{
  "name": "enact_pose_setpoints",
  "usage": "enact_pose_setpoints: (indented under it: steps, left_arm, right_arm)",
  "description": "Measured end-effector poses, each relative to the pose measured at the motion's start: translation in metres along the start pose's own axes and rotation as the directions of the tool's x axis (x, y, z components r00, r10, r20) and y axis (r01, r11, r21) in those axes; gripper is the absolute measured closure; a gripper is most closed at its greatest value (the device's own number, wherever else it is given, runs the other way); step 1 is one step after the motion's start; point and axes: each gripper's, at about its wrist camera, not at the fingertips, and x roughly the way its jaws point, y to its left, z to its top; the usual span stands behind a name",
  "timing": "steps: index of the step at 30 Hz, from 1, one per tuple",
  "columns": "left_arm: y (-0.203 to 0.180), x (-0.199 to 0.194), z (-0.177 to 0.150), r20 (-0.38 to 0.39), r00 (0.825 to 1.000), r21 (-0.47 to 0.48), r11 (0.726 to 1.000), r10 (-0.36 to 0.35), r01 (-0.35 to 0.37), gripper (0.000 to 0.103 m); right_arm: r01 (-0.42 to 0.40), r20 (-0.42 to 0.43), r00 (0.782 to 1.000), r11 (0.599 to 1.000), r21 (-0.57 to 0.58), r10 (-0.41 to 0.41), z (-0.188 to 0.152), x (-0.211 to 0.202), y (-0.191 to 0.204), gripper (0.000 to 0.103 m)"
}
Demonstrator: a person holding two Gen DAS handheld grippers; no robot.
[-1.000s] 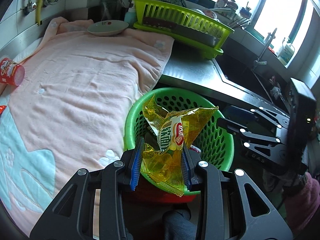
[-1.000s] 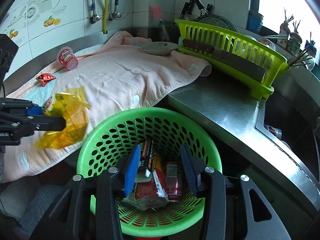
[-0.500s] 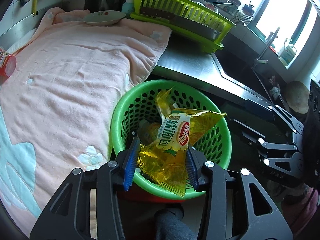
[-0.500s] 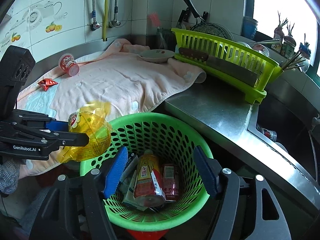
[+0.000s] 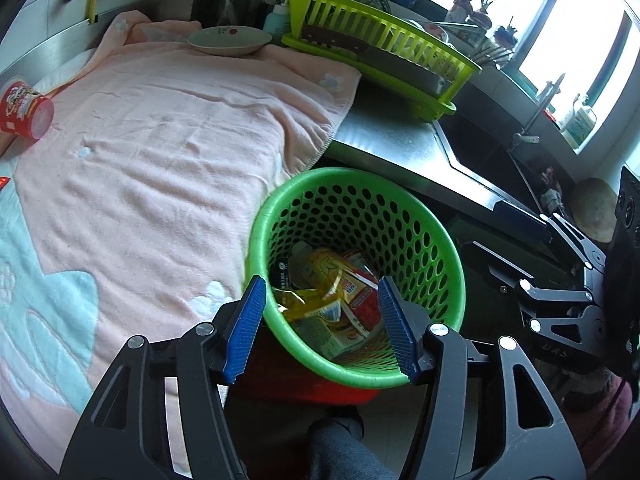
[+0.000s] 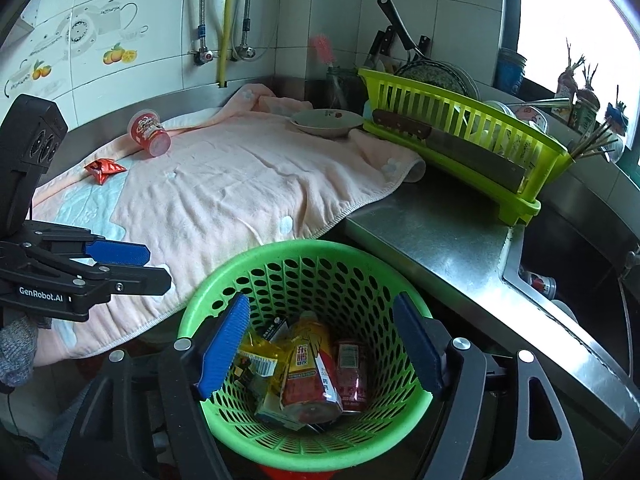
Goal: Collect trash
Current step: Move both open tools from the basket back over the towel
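Trash fills the bottom of the perforated green plastic basket (image 5: 432,248): a crinkled yellow wrapper (image 5: 308,300) lies atop cartons and a can, directly below the left gripper (image 5: 320,324), whose blue ribbed pads stand wide and empty. The right gripper (image 6: 324,344), also wide, hovers over the same rim. Left of both, beyond the basket, a red cup (image 6: 149,132) and red wrapper (image 6: 102,168) lie on the rumpled pink towel (image 6: 240,184).

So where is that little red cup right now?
In the right wrist view, the red cup lies tipped over at the pink towel's far left edge, near the wall.
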Motion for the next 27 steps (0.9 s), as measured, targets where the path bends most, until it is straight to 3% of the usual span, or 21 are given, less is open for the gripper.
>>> enact_pose_setpoints:
  steps: [7,15,27]
  left_arm:
    - [0.022,-0.028,0.005,0.036,0.998,-0.017,0.998,0.06,-0.059,0.045]
    - [0.07,-0.073,0.011,0.086,0.983,-0.098,0.983,0.163,-0.155,0.041]
    - [0.165,-0.136,0.017,0.113,0.939,-0.267,0.92,0.324,-0.286,0.034]
  right_arm:
    - [-0.031,0.024,0.999,0.999,-0.015,0.032,0.019,0.001,0.015,0.027]
    - [-0.093,0.038,0.995,0.994,-0.058,0.095,0.051,0.009,0.046,0.022]
    - [-0.194,0.034,0.979,0.974,-0.119,0.2,0.116,0.034,0.098,0.02]
